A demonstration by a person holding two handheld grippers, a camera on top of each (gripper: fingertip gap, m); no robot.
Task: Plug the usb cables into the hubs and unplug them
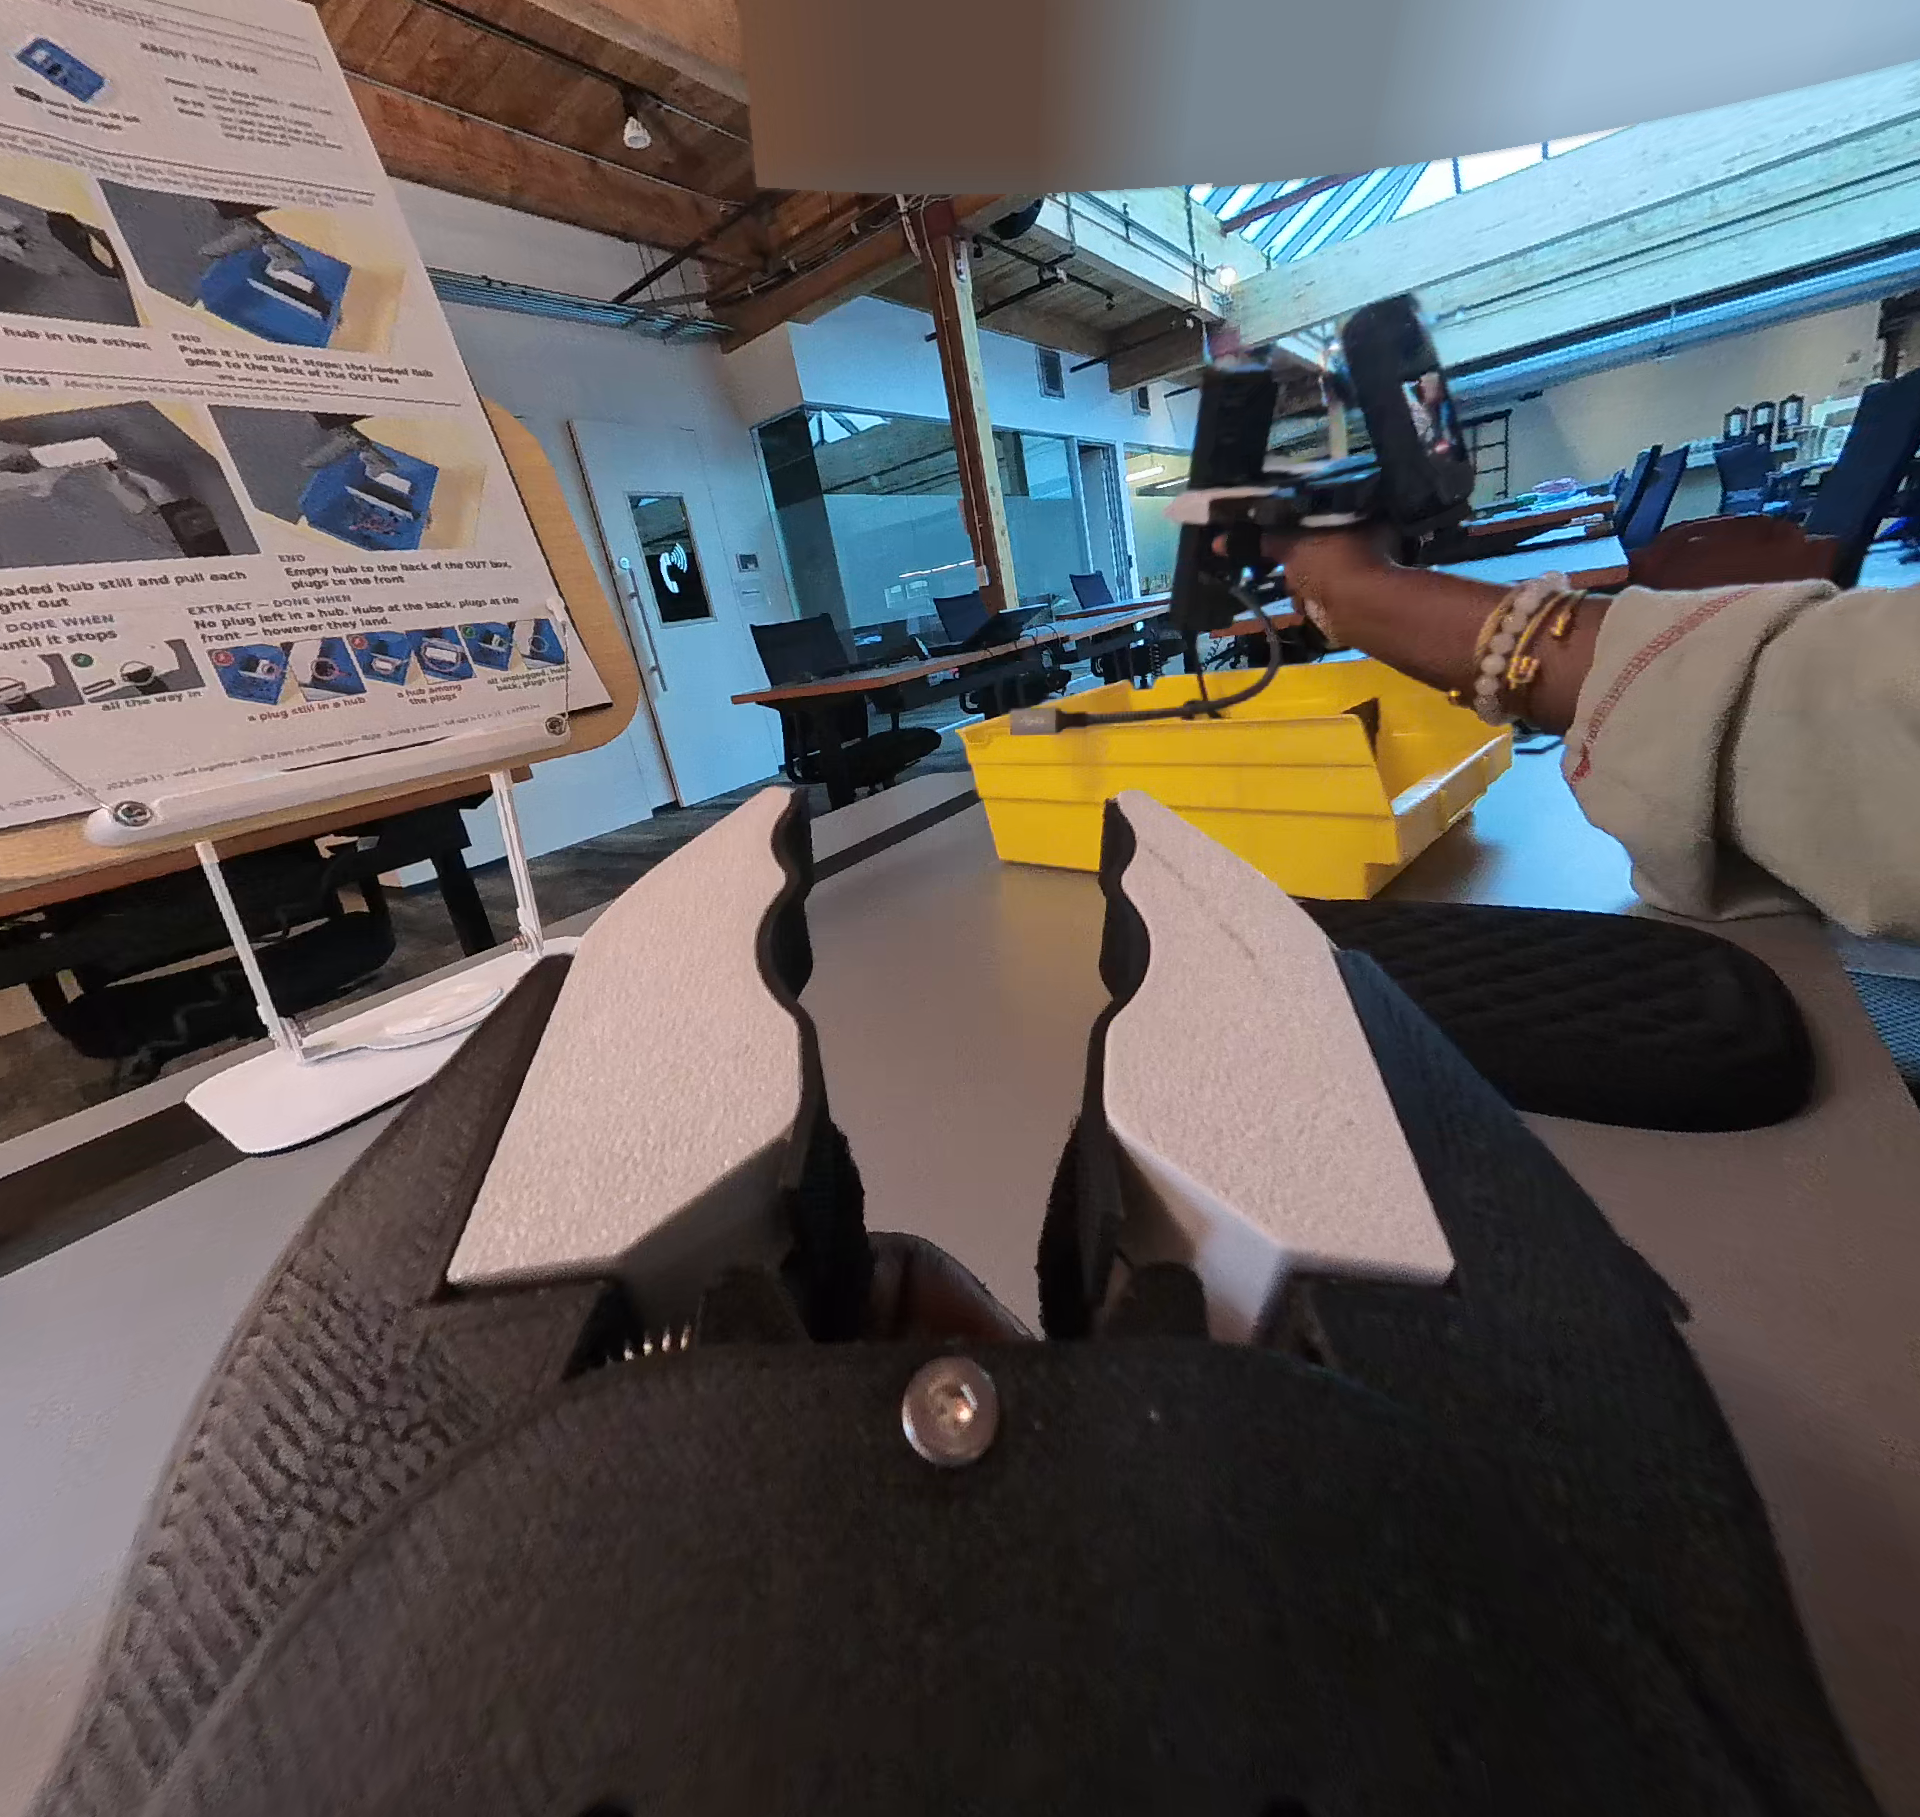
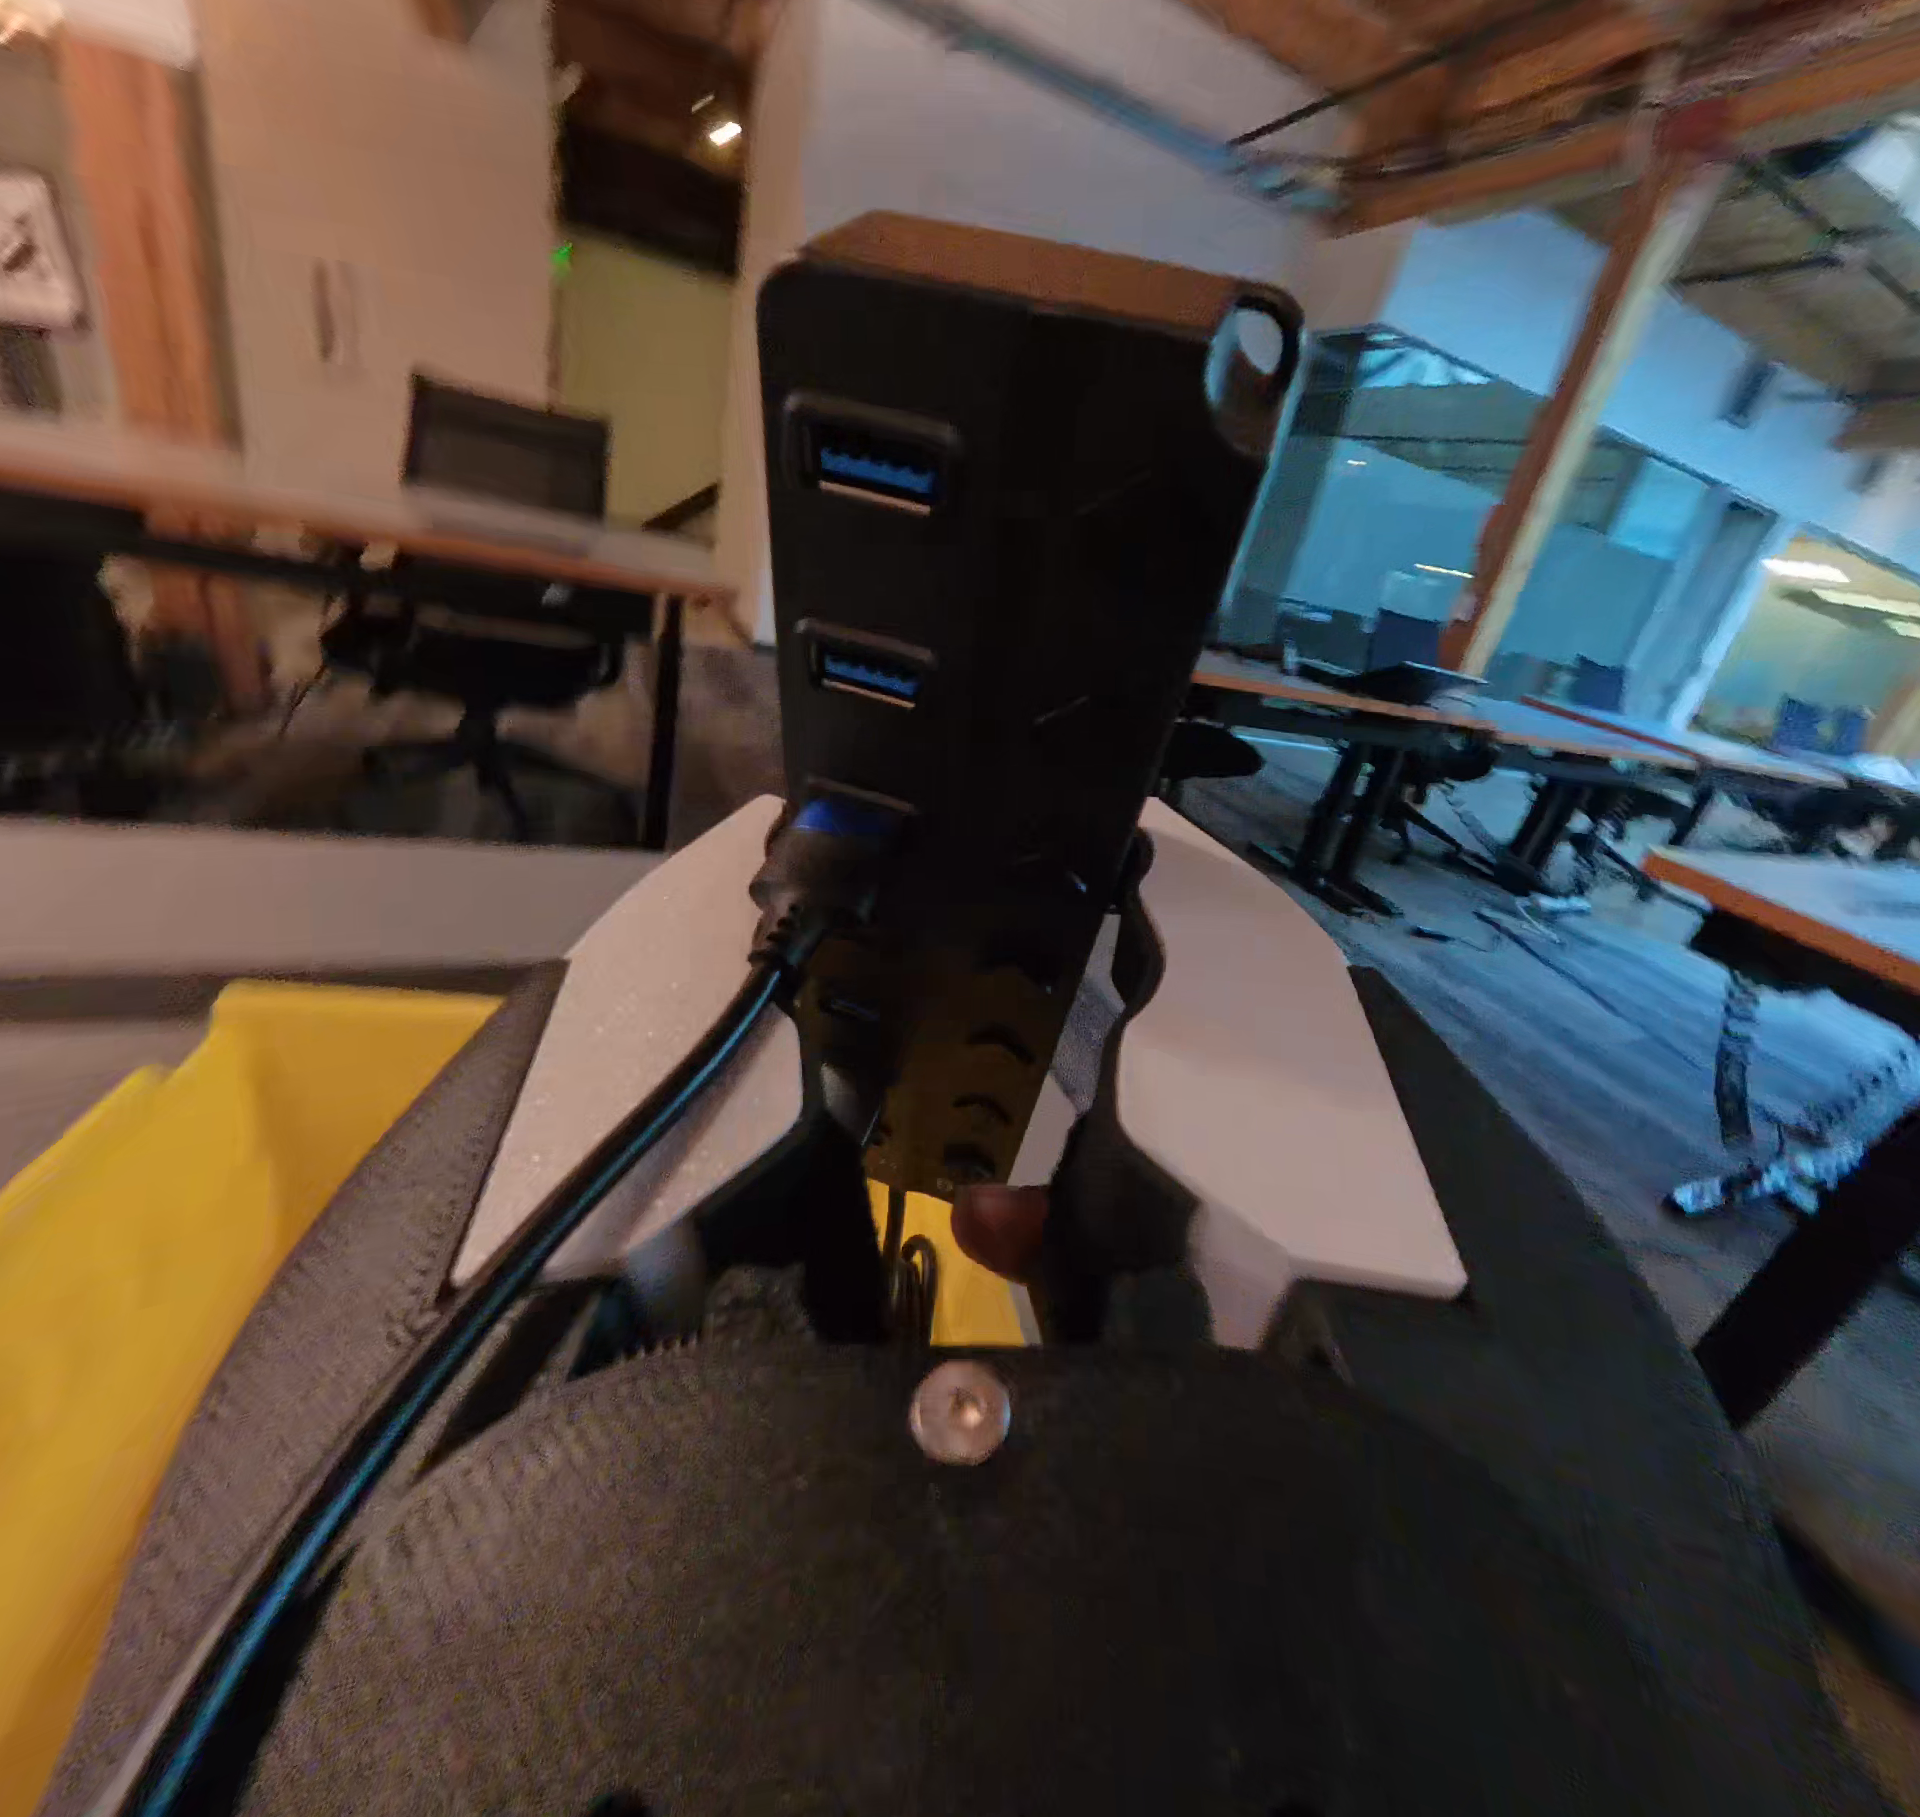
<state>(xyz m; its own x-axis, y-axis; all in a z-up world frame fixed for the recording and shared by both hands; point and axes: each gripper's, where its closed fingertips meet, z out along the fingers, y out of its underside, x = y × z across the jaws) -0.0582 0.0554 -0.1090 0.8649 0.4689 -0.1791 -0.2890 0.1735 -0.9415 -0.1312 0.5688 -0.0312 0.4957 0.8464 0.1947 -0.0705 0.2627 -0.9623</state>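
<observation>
My right gripper (image 2: pixel 951 832) is shut on a black USB hub (image 2: pixel 997 541) and holds it upright above the yellow bin (image 2: pixel 135 1196). Two blue ports on the hub are empty. A black cable (image 2: pixel 582 1185) is plugged into the third port and trails down to the lower left. In the left wrist view the right gripper (image 1: pixel 1226 520) holds the hub (image 1: pixel 1226 500) in the air over the yellow bin (image 1: pixel 1195 801). The cable (image 1: pixel 1236 687) hangs from it, and a grey plug (image 1: pixel 1034 723) lies on the bin's rim. My left gripper (image 1: pixel 951 822) is open and empty, low over the grey table (image 1: pixel 935 988).
A printed instruction sheet on a white stand (image 1: pixel 260 417) stands at the left of the table. A black padded mat (image 1: pixel 1579 1019) lies right of my left gripper. The person's sleeved arm (image 1: pixel 1714 728) reaches across from the right. Office desks and chairs fill the room behind. About 50 cm separates my left fingertips from my right.
</observation>
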